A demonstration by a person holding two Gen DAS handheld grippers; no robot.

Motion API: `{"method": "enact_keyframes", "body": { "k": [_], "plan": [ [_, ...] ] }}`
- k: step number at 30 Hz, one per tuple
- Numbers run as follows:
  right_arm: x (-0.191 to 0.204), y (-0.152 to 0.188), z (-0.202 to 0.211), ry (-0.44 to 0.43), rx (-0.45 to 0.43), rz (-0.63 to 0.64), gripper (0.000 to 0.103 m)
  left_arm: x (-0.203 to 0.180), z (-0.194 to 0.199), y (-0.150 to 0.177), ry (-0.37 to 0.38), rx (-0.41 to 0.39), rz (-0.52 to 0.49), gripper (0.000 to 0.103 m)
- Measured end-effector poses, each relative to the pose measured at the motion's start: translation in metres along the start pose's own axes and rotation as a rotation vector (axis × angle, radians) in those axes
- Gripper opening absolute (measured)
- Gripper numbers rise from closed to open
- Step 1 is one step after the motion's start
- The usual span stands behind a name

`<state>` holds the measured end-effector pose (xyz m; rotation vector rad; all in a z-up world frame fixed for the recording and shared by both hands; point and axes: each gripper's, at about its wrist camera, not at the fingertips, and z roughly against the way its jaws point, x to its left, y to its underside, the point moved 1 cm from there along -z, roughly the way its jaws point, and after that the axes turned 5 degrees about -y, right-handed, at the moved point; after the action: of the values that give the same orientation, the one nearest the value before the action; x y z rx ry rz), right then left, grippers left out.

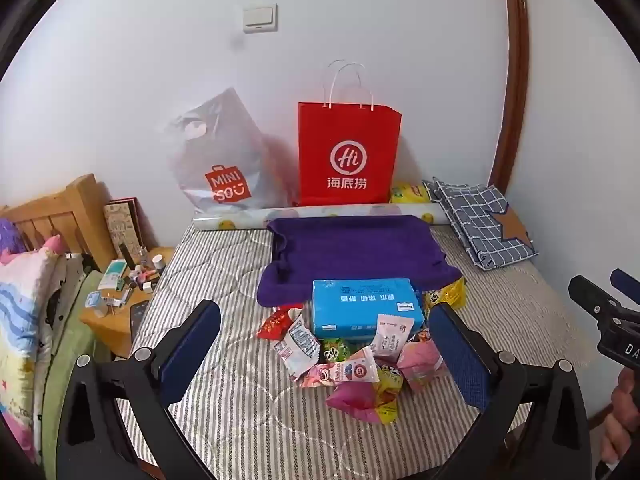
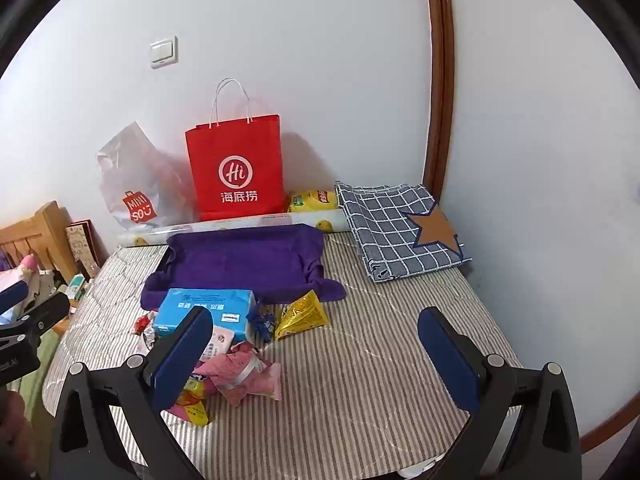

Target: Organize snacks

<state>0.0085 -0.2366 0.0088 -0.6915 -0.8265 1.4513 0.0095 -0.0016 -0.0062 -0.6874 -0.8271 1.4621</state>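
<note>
2 grippers (image 1: 324, 344) (image 2: 316, 356) hover open above snacks (image 1: 352, 364).

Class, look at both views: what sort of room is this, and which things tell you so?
Most likely a bedroom: a striped mattress, a wooden headboard with a pillow, and a cluttered bedside table.
</note>
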Motion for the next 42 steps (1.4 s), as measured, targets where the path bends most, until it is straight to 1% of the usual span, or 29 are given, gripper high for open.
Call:
{"method": "enact_keyframes", "body": {
  "k": [2,3,4,6,8,9,10,15,19,42],
  "plan": [
    [-0.001,0.002,0.003,0.0,-0.002,-0.002,0.103,-0.003,0.0,0.0,-0.003,-0.004,-0.005,0.103],
    [-0.002,0.003,0.005,0.0,0.0,-0.003,0.103,0.003,0.004,0.0,0.012,-0.019,0.021,0.103],
    [-0.002,-0.001,0.004,-0.014,0.01,-0.004,0.103,-0.001,0.005,-0.002,-0.001,-0.011,0.012,0.103],
    [0.0,-0.002,0.005,-0.01,0.008,0.004,0.103,0.003,0.004,-0.001,0.024,-0.006,0.024,0.103],
    [0.001,-0.003,0.006,-0.007,0.003,0.005,0.103,0.004,0.002,-0.002,0.027,-0.003,0.033,0.103],
    [-0.006,-0.003,0.012,-0.019,-0.007,-0.01,0.103,0.005,0.003,0.002,0.026,-0.013,0.043,0.103],
    [-0.006,-0.003,0.014,-0.021,-0.009,-0.018,0.103,0.006,0.002,0.002,0.021,-0.01,0.045,0.103],
    [0.0,-0.006,0.012,-0.019,-0.009,-0.016,0.103,0.005,0.0,0.005,0.033,0.009,0.043,0.103],
    [0.002,-0.002,0.012,-0.03,-0.014,-0.024,0.103,0.005,-0.001,0.007,0.036,0.011,0.045,0.103],
    [0.008,-0.001,0.015,-0.045,-0.018,-0.008,0.103,0.003,0.006,0.004,0.04,0.0,0.045,0.103]
  ]
}}
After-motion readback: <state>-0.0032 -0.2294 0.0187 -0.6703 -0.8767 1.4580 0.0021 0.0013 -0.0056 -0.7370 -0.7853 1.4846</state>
